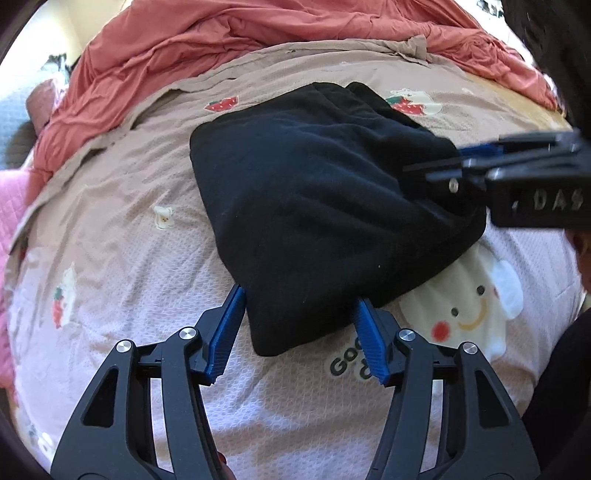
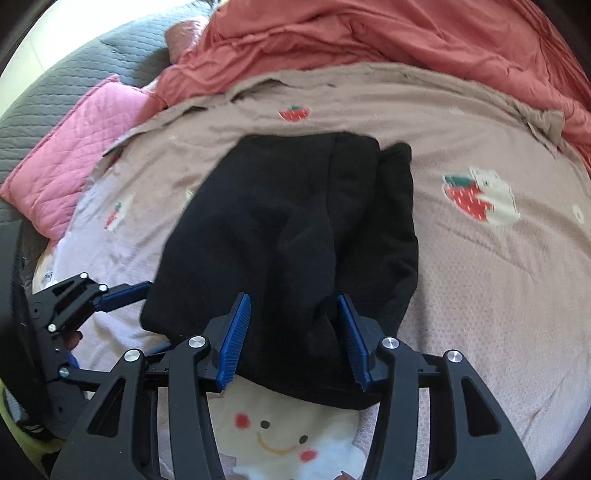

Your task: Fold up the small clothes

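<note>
Jaws of left gripper [image 1: 297,332] parted, straddling the near corner of the black garment [image 1: 325,206], blue pads [image 1: 227,332] just beside the cloth on either side, not pressing. Jaws of right gripper [image 2: 293,339] likewise parted over the garment's near edge, cloth between the pads, no squeeze visible. Lying folded and bunched on the bed's printed cover [image 2: 498,280], taupe and pale pink with strawberries and a smiling face. Smiling face print [image 1: 469,310] partly under the garment's near edge. Rumpled red-orange blanket [image 2: 406,33] well beyond. Pink quilted pillow [image 2: 70,155] at the left in the right wrist view, grey quilt [image 2: 74,70] behind it.
</note>
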{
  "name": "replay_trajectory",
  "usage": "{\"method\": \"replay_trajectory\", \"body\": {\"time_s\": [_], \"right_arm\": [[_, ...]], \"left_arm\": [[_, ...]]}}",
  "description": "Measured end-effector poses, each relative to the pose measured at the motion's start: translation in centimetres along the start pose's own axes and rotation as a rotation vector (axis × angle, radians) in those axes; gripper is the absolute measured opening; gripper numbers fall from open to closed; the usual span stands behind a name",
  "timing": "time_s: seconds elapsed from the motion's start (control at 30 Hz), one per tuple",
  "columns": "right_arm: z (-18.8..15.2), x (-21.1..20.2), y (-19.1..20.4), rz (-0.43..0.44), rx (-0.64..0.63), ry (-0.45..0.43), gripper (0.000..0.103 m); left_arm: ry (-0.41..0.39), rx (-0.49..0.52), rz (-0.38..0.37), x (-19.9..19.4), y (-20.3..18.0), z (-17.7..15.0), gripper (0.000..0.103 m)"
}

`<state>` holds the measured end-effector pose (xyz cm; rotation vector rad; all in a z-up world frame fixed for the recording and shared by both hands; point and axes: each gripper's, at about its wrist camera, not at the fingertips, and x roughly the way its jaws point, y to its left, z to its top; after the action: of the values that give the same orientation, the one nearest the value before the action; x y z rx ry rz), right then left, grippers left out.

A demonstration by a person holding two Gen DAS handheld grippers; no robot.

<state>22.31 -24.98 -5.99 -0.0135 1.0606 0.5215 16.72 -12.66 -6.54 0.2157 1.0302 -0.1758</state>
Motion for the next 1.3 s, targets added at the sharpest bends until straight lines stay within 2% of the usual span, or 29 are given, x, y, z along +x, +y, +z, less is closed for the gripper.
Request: {"method": "replay_trajectory", "body": {"time_s": [0.23, 0.4, 0.6, 0.73, 0.83, 0.93, 1.0, 1.13, 1.3], "right_arm": [[-0.1, 0.0, -0.8, 0.008, 0.038, -0.007, 0.044], [-0.2, 0.2, -0.4, 0.031, 0.017, 0.010, 0.022], [-0.1, -0.3, -0.3, 0.093, 0.026, -0.005, 0.017], [0.1, -1.4, -0.9, 0.186, 0.070, -0.040, 0.016], [0.1, -2.6, -1.1, 0.222, 0.077, -0.068, 0.015], [-0.2, -3.3, -1.3, 0.204, 0.070, -0.066, 0.015], [-0.4, -3.0, -1.4, 0.150, 0.056, -0.042, 0.015], [-1.0, -0.9, -0.7, 0.064, 0.009, 0.064, 0.015], [-1.4, 0.6, -0.8, 0.050, 0.016, 0.125, 0.016]], "left_arm": [[-0.001, -0.030, -0.025, 0.1, 0.3, 0.2, 0.043], [-0.005, -0.068, -0.041, -0.1, 1.2, 0.1, 0.029], [-0.017, -0.180, -0.111, -0.5, 3.4, -0.2, 0.018], [-0.023, -0.218, -0.136, -0.7, 4.2, -0.7, 0.015], [-0.023, -0.232, -0.153, -0.9, 4.7, -0.9, 0.015], [-0.022, -0.221, -0.154, -1.1, 4.6, -1.0, 0.015], [-0.019, -0.215, -0.161, -1.0, 4.6, -1.1, 0.015], [-0.001, -0.198, -0.147, -0.5, 4.1, -1.3, 0.015], [0.017, -0.191, -0.141, 0.2, 3.9, -1.6, 0.015]]}}
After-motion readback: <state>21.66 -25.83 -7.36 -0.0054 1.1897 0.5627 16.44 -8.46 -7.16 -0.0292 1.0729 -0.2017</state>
